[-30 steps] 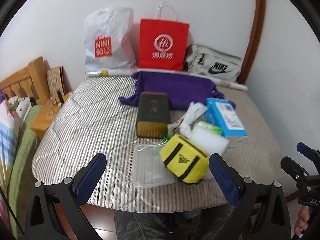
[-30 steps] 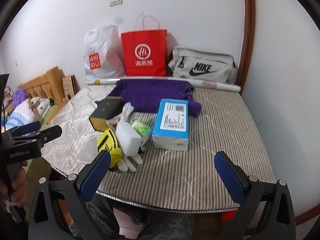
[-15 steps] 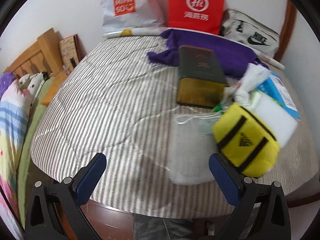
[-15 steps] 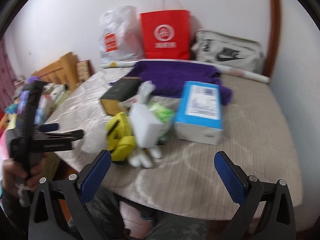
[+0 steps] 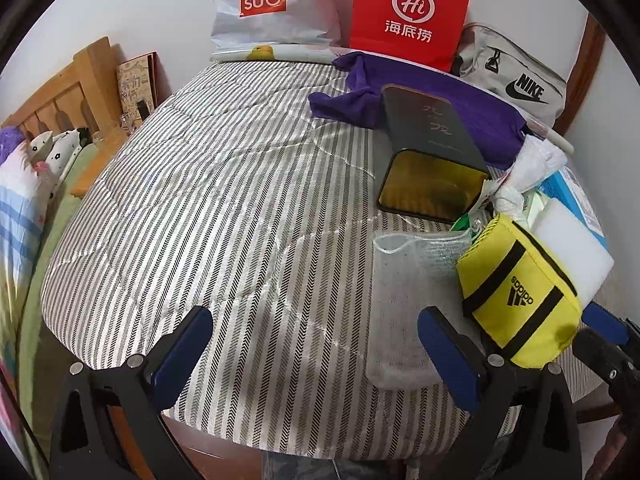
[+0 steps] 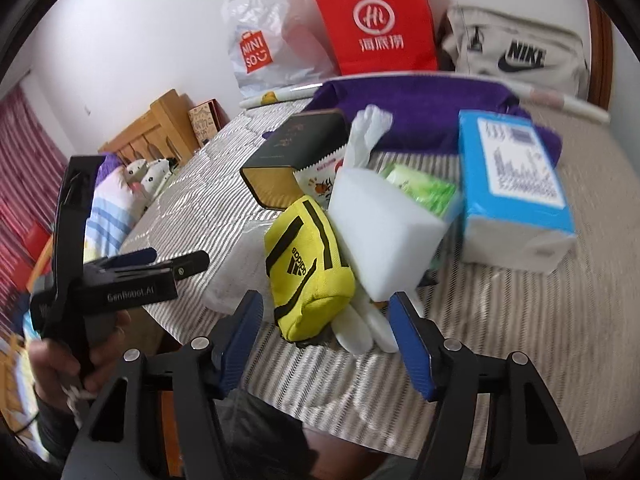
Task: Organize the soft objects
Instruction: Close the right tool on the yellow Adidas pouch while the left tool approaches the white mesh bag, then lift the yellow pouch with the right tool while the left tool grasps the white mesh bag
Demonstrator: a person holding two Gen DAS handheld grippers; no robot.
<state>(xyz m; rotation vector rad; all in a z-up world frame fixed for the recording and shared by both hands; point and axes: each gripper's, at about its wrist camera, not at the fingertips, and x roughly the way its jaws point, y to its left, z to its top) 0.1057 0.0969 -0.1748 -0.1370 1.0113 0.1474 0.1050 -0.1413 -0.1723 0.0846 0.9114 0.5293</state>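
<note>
A yellow Adidas pouch (image 6: 308, 268) lies at the front of the striped table (image 5: 208, 200), against a white foam block (image 6: 384, 232) and white gloves (image 6: 360, 332). A clear mesh bag (image 5: 404, 304) lies to the pouch's left. A purple cloth (image 5: 472, 108) lies at the back. My right gripper (image 6: 326, 332) is open, its fingers either side of the pouch's near end, not touching. My left gripper (image 5: 316, 344) is open and empty over the table's front edge, left of the mesh bag; it also shows in the right wrist view (image 6: 160, 260).
A dark green box (image 5: 428, 152) and a blue box (image 6: 512, 184) stand mid-table. A Miniso bag (image 5: 264, 4), a red paper bag (image 5: 408, 12) and a Nike bag (image 5: 516, 80) line the back wall. A bed (image 5: 24, 184) lies to the left.
Both grippers have moved forward and down toward the table. The right gripper's fingers have come closer together, now framing the yellow pouch. The left gripper has swung left.
</note>
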